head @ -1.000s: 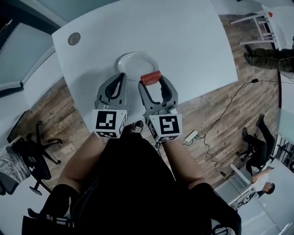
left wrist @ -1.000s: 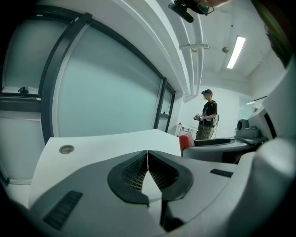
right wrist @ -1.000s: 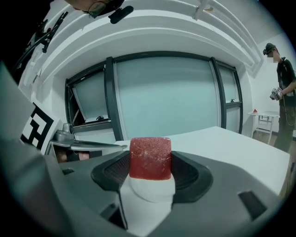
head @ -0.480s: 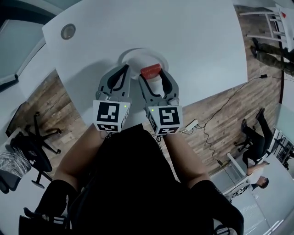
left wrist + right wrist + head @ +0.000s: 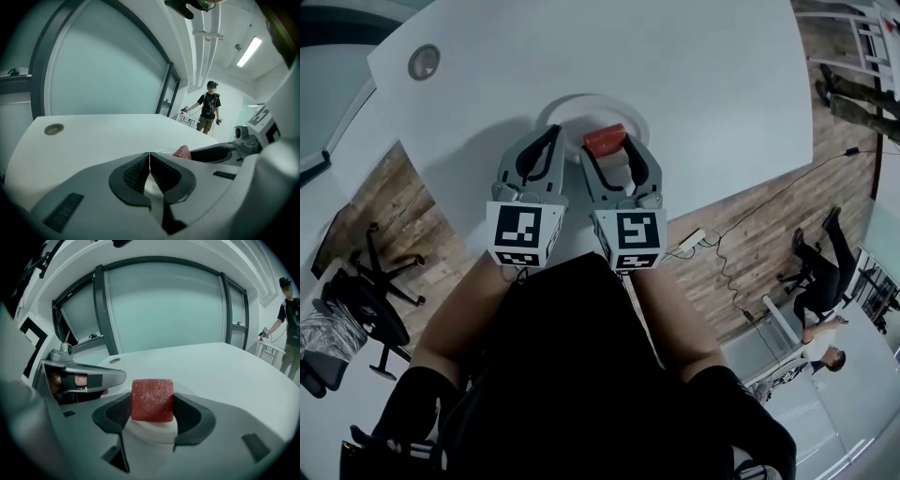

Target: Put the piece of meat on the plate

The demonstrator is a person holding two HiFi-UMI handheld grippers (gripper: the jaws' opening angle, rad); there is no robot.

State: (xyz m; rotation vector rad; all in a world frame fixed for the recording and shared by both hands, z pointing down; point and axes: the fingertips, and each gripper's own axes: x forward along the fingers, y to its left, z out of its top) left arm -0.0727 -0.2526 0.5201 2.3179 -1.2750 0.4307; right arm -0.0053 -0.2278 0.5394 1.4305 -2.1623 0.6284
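Note:
My right gripper [image 5: 606,146] is shut on the piece of meat [image 5: 605,140], a red block that shows squarely between the jaw pads in the right gripper view [image 5: 152,400]. The meat hangs over the white plate [image 5: 566,109], whose rim peeks out beyond both grippers on the white table [image 5: 675,66]. Beside it, my left gripper [image 5: 549,137] is shut with nothing in it, its pads touching over the plate's near edge [image 5: 149,158]. From the left gripper view the meat [image 5: 182,152] appears just to the right.
A round grey insert [image 5: 423,62] sits in the table at the far left. Office chairs [image 5: 366,309] stand on the wooden floor to the left. A cable and power strip [image 5: 692,240] lie on the floor at right. A person [image 5: 207,110] stands beyond the table.
Both grippers have moved forward over the plate, the right one carrying the meat from the plate's near right edge to above it.

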